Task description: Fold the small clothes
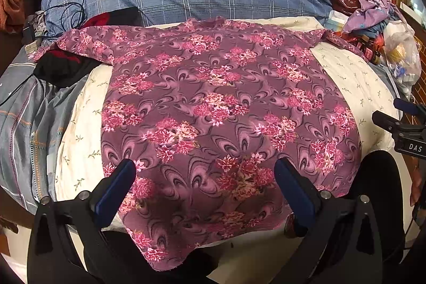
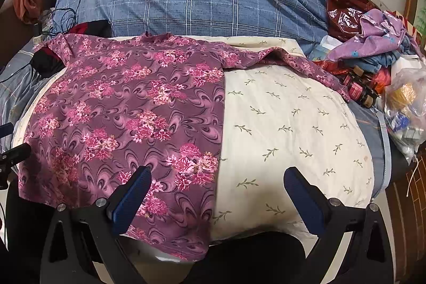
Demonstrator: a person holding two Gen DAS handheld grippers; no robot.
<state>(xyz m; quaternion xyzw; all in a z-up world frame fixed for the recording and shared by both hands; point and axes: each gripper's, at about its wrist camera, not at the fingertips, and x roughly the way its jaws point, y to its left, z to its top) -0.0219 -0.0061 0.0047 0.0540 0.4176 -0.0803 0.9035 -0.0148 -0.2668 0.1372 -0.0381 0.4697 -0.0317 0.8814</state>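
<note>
Both grippers, left (image 1: 205, 172) and right (image 2: 217, 178), hang released over the flat floral shirt (image 1: 226, 103); folding seemingly starts by pinching a sleeve.

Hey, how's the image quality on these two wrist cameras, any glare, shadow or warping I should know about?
Left wrist view: strong fisheye bending, dark corners, a shadow on the floral shirt near the left gripper. Right wrist view: same warping, glare on the red plastic bag, right gripper sharp.
</note>
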